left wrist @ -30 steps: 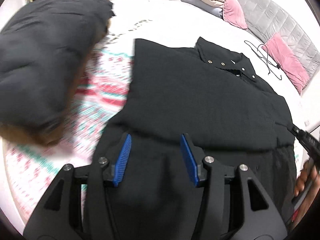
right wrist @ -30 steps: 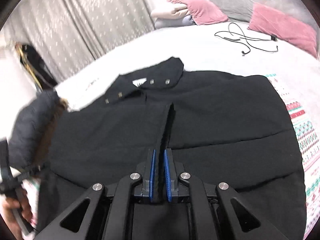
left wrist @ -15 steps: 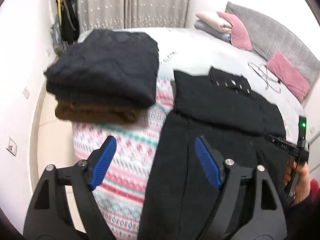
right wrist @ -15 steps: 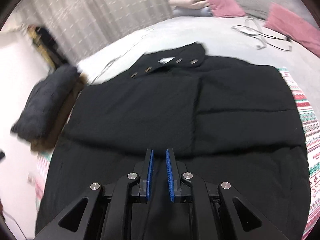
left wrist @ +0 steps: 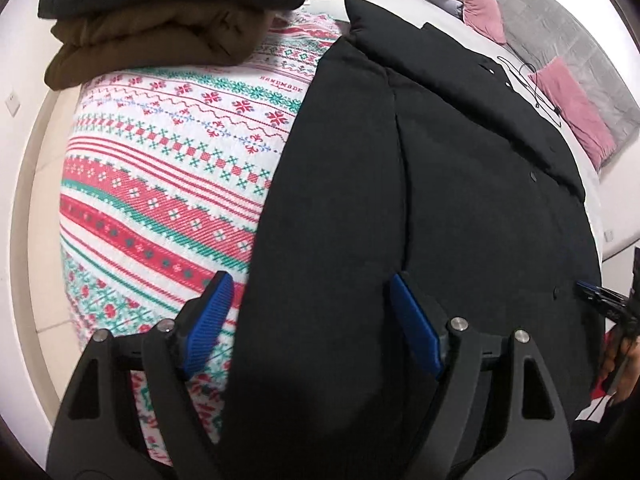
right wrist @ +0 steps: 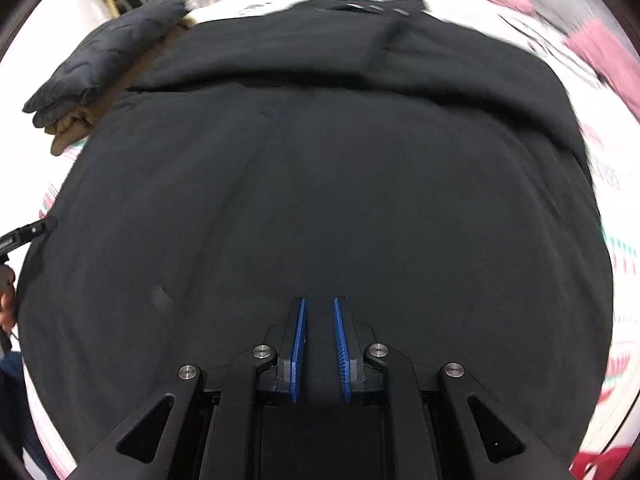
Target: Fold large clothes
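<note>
Left tool [left wrist: 308,320] spread, straddling black coat [left wrist: 420,200] hem edge.

A home bedroom: a bed under a patterned blanket [left wrist: 168,152], pink pillows [left wrist: 576,108] against a grey padded headboard [left wrist: 576,28], curtains behind

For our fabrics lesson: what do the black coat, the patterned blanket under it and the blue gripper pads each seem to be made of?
Black coat: probably a matte woven fabric, lightly padded; it shows no sheen and has soft seams.
Patterned blanket: seems knitted or woven cloth; ribbed texture, stitch-like red and green motifs.
Blue pads: likely moulded rubber or plastic; fine ridges show.
</note>
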The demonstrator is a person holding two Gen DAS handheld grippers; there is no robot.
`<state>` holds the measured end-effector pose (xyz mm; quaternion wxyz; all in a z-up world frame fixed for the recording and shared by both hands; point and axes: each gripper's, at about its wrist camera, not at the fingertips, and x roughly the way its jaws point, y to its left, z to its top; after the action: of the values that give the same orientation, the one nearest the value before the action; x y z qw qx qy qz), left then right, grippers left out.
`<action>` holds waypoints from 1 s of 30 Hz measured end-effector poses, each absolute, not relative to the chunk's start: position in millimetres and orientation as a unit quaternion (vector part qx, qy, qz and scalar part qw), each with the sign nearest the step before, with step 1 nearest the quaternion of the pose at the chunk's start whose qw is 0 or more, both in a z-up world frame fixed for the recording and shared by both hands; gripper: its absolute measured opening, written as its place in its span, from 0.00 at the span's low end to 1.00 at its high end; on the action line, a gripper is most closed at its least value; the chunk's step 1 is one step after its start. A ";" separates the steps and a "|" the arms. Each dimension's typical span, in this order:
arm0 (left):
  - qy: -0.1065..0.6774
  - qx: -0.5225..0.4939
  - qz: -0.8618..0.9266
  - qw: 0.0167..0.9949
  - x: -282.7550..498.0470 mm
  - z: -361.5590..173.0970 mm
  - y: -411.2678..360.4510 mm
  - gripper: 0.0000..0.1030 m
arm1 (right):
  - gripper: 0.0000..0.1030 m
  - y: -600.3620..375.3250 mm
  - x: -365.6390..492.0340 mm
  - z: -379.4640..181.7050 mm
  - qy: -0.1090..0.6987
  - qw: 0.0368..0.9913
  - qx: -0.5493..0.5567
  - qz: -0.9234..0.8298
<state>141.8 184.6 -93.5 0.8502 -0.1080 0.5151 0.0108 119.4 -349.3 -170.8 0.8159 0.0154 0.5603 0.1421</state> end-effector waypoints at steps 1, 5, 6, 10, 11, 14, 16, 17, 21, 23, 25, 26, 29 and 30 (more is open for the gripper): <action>0.515 -0.105 0.011 0.851 140.9 -94.0 185.5 0.79 | 0.14 -365.5 112.7 -170.6 0.561 0.817 0.024 0.133; 0.510 -0.106 0.009 0.854 133.5 -96.6 188.5 0.79 | 0.10 -447.0 82.2 -172.4 0.554 0.823 0.084 0.090; 0.509 -0.107 0.010 0.854 132.4 -96.0 189.6 0.79 | 0.10 -461.5 76.1 -172.4 0.551 0.821 0.111 0.096; 0.511 -0.128 0.009 0.850 118.4 -87.3 195.3 0.79 | 0.14 -497.8 48.4 -167.6 0.548 0.833 0.073 -0.007; 0.505 -0.132 0.007 0.853 113.0 -82.6 197.5 0.79 | 0.16 -505.7 39.9 -166.9 0.546 0.833 0.094 -0.004; 0.491 -0.131 0.005 0.861 100.1 -72.2 200.8 0.79 | 0.34 -523.0 22.5 -166.1 0.531 0.834 0.147 0.007; 0.487 -0.133 0.005 0.863 91.9 -69.6 202.1 0.79 | 0.45 -520.7 16.9 -170.0 0.533 0.830 0.161 0.028; 0.487 -0.133 0.005 0.863 91.1 -69.9 202.5 0.79 | 0.47 -521.1 13.3 -172.6 0.536 0.828 0.162 0.033; 0.495 -0.132 0.005 0.859 82.6 -78.7 202.6 0.79 | 0.51 -512.6 -0.6 -182.7 0.544 0.819 0.177 0.036; 0.502 -0.152 -0.007 0.851 78.3 -85.2 204.8 0.79 | 0.54 -513.9 -3.2 -186.4 0.545 0.812 0.202 0.040; 0.499 -0.178 -0.019 0.848 72.1 -88.7 208.8 0.78 | 0.56 -510.6 -8.9 -190.3 0.550 0.801 0.231 0.048; 0.494 -0.184 -0.023 0.849 68.9 -88.0 210.4 0.78 | 0.57 -512.1 -6.8 -194.2 0.554 0.796 0.241 0.049; 0.488 -0.206 -0.034 0.848 64.0 -86.5 213.0 0.76 | 0.60 -518.6 -15.3 -204.7 0.562 0.775 0.284 0.048; 0.486 -0.216 -0.036 0.846 62.0 -86.8 214.8 0.75 | 0.60 -523.1 -18.9 -207.1 0.559 0.769 0.306 0.049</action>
<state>62.0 214.8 -86.8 0.8461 -0.2160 0.4859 -0.0360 -18.9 -523.1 -207.1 0.7691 0.3061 0.5589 0.0492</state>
